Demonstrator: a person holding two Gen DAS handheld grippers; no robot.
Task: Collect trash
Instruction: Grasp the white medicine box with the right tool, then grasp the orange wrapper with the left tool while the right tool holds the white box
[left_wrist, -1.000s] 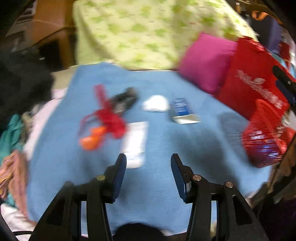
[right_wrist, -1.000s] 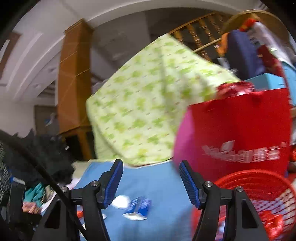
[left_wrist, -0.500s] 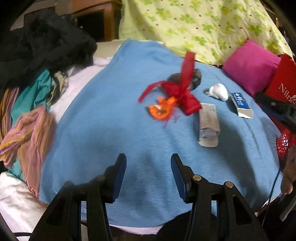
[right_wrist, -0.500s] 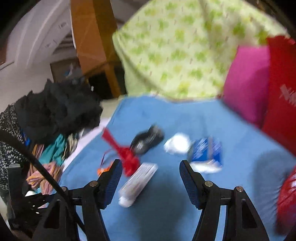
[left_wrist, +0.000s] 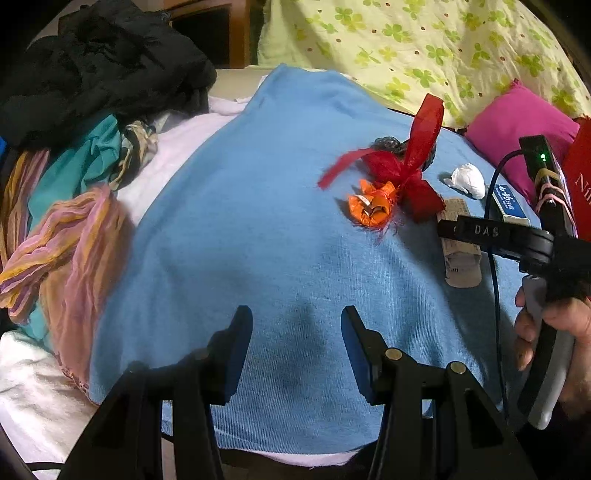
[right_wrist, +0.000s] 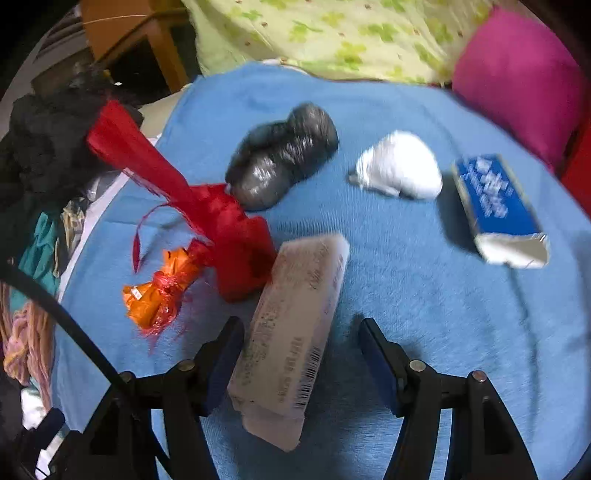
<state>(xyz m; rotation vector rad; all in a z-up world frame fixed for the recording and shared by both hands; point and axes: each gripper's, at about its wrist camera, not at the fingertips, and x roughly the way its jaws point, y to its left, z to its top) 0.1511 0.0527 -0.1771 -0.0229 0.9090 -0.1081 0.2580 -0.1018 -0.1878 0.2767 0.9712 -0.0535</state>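
Several pieces of trash lie on a blue cloth (right_wrist: 424, 314): a long whitish box (right_wrist: 291, 332), a red ribbon (right_wrist: 221, 221), an orange wrapper (right_wrist: 159, 299), a crumpled black bag (right_wrist: 284, 162), a white paper wad (right_wrist: 402, 166) and a torn blue carton (right_wrist: 495, 199). My right gripper (right_wrist: 299, 332) is open and low over the whitish box, whose near end lies between the jaws. The left pad is close beside it and the right pad stands apart. My left gripper (left_wrist: 295, 321) is open over bare blue cloth (left_wrist: 258, 221), well short of the orange wrapper (left_wrist: 373, 208) and red ribbon (left_wrist: 413, 166).
A heap of dark and striped clothes (left_wrist: 74, 155) lies left of the cloth. A green-patterned quilt (left_wrist: 424, 48) and a pink pillow (left_wrist: 517, 122) border the far side. A red bag (left_wrist: 581, 184) stands at the right edge. A hand (left_wrist: 554, 332) holds the right gripper's handle.
The right gripper has swung down from the quilt and red bag to the trash, and the whitish box is now between its jaws. The left gripper moved left and down; the right gripper has entered the left wrist view.
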